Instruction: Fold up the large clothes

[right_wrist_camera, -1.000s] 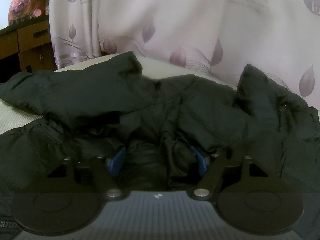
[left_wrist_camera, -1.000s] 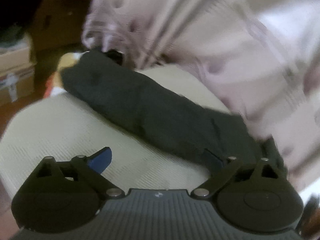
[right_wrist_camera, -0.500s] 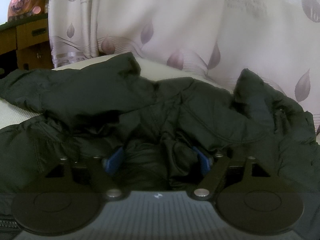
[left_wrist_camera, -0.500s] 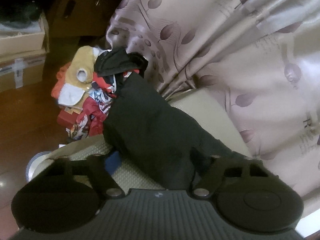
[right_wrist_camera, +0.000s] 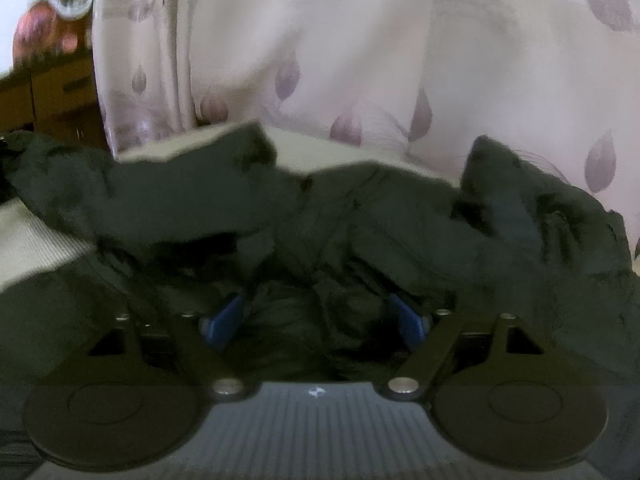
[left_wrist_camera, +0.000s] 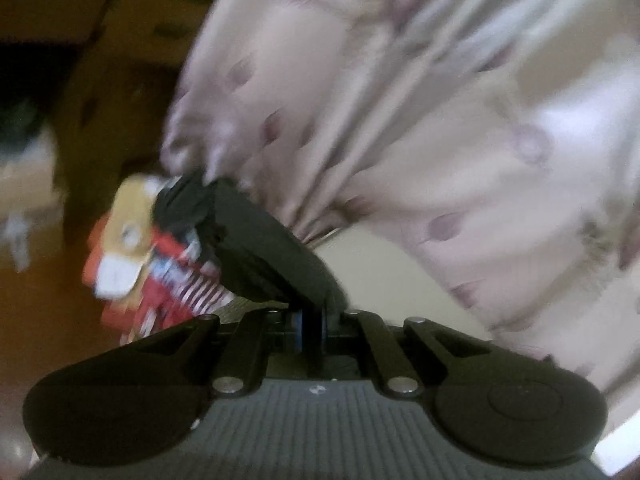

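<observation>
Between the left claw (left_wrist_camera: 310, 326)'s clenched pads sits the black jacket (right_wrist_camera: 360, 216)'s soft, puffy, likely slippery sleeve (left_wrist_camera: 264, 248), stretching toward eleven o'clock, while the right claw (right_wrist_camera: 320, 320) is opening over bunched fabric, ungripped

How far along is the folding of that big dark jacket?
Early on. Nothing looks folded: the dark jacket lies crumpled on the pale bed. In hand: the left tool is clamped on a sleeve; the right tool is opening, with jacket fabric between its fingers. All the folding remains.
</observation>
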Demonstrator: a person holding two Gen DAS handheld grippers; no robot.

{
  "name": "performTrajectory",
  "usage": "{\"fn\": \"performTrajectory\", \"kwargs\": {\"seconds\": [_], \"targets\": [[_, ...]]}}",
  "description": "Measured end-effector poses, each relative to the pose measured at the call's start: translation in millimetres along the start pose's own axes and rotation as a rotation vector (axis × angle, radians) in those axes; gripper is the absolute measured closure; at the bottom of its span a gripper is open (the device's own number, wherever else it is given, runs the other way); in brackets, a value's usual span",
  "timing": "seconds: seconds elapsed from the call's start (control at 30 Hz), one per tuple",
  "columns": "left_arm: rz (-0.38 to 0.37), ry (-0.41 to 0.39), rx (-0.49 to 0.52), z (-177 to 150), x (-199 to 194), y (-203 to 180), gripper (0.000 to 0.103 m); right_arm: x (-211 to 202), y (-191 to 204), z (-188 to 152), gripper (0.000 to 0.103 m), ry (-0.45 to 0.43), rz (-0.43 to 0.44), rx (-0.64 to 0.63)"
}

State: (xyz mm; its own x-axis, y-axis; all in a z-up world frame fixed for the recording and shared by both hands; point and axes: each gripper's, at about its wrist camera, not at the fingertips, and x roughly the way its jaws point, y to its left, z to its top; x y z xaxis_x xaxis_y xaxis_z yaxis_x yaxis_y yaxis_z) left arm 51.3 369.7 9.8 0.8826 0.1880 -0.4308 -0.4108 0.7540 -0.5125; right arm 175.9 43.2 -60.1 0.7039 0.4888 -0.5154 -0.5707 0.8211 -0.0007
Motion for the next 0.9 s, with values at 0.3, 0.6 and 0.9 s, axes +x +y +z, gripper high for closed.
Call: {"fn": "performTrajectory", "kwargs": {"seconds": [0.3, 0.6, 0.9], "targets": [[-0.267, -0.093, 0.206, -3, -43, -158, 0.096, -84, -68, -6, 0.019, -0.102, -0.002, 0.193], [-0.531, 0.036, 0.402, -90, -44, -310, 0.096, -152, -143, -28, 0.018, -0.155, -0.075, 0.408], [-0.619, 0.164, 0.580, -206, -9, -383, 0.095, -185, -199, -56, 0.018, -0.195, -0.148, 0.527]]}}
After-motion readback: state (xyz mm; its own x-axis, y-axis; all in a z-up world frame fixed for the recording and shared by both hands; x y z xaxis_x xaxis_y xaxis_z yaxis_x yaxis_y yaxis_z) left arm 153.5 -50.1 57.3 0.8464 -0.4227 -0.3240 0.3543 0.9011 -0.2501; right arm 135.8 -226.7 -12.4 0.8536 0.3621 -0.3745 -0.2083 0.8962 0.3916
